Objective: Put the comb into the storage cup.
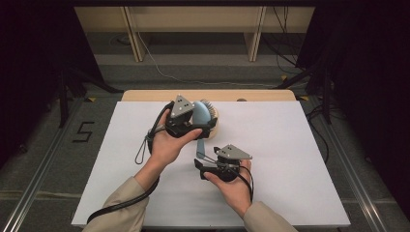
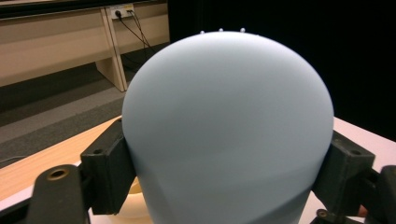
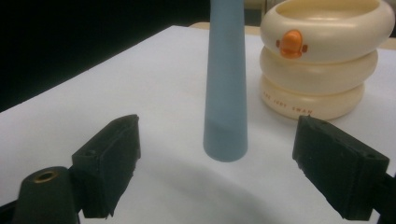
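A pale blue hairbrush [image 1: 200, 114] stands on end over the white table, its bristles facing away from me. Its rounded head [image 2: 229, 126] sits between the jaws of my left gripper [image 1: 202, 125], whose pads [image 2: 109, 168] press on both sides of it. The tapered handle [image 3: 225, 93] hangs down with its tip just above the table. My right gripper [image 3: 217, 163] is open, a jaw well clear on each side of the handle's tip. In the high view the right gripper [image 1: 200, 159] sits just below the handle [image 1: 200, 145].
A cream ringed holder [image 3: 327, 60] with an orange duck face stands just behind the brush, near the table's far edge [image 1: 208, 95]. The white sheet [image 1: 290, 159] stretches out to both sides. Cables trail from both grippers.
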### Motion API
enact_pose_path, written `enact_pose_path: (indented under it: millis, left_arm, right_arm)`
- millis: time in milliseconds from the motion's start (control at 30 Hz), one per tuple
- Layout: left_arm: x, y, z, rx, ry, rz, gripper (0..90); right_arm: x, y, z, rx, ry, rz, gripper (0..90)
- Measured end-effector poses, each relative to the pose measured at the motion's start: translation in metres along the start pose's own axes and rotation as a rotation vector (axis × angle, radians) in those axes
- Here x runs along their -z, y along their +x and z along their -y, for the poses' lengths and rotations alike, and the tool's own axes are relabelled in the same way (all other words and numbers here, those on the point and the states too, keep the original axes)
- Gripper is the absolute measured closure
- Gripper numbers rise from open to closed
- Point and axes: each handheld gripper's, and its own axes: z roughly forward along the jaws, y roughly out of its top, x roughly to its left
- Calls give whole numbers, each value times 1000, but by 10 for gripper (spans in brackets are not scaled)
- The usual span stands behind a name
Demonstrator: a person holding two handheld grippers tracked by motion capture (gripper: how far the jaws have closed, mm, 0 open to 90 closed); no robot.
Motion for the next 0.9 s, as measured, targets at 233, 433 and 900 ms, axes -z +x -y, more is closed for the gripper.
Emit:
enact_pose_path:
  millis: [233, 433, 900]
  left_arm:
    - [1, 5, 0, -4, -16, -33, 195]
    - [3, 11, -1, 7, -28, -56, 195]
    - [5, 19, -3, 13, -51, -92, 195]
  right_arm:
    - [3, 0, -2, 47, -6, 3, 158]
    - [11, -3, -6, 85, -23, 0, 158]
    - [28, -21, -3, 115, -13, 6, 154]
